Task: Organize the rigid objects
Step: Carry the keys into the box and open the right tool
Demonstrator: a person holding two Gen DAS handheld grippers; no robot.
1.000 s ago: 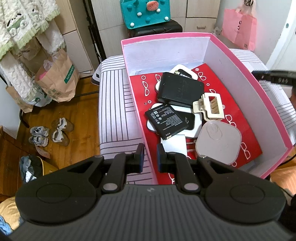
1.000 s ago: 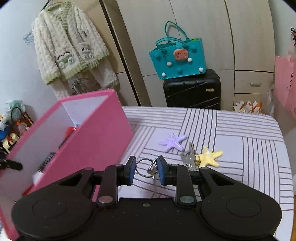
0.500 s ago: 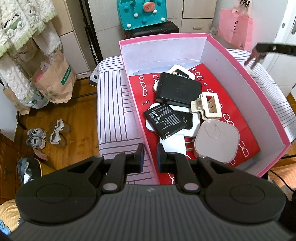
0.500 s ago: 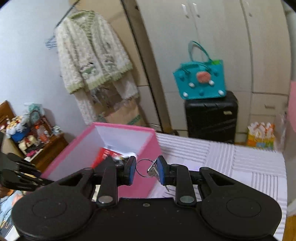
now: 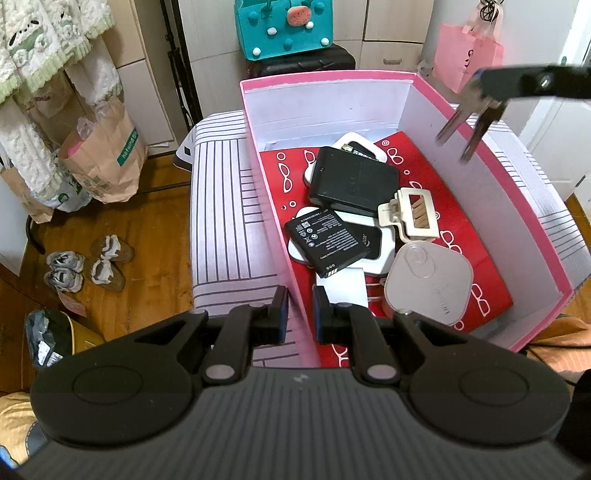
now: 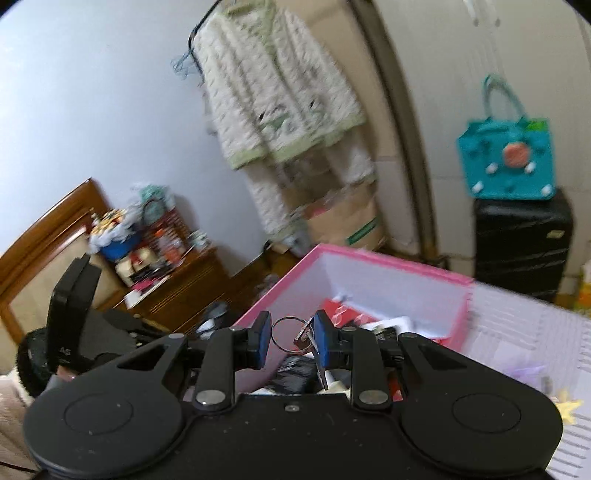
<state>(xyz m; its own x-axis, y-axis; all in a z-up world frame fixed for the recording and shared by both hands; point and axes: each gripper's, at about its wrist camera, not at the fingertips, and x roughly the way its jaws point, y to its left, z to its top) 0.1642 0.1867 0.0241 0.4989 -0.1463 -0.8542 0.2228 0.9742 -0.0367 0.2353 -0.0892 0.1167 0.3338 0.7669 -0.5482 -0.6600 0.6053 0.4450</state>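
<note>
A pink box (image 5: 436,76) with a red patterned floor stands on the striped table (image 5: 229,229). It holds black batteries (image 5: 327,243), a cream hair claw (image 5: 410,214), a grey rounded case (image 5: 428,280) and white pieces. My right gripper (image 6: 290,338) is shut on a key ring with keys (image 6: 284,332). In the left wrist view the keys (image 5: 467,122) hang above the box's far right wall. My left gripper (image 5: 298,314) hovers at the box's near left wall, jaws a narrow gap apart with nothing between them.
A yellow star (image 6: 567,404) and a purple one (image 6: 528,371) lie on the table right of the box (image 6: 391,266). Paper bags (image 5: 99,155) and shoes (image 5: 85,266) sit on the wooden floor at the left. A black suitcase with a teal bag (image 5: 284,29) stands behind the table.
My right gripper has lifted the keys off the table and swung left with them, to above the box's right wall. The left gripper has stayed almost still.
</note>
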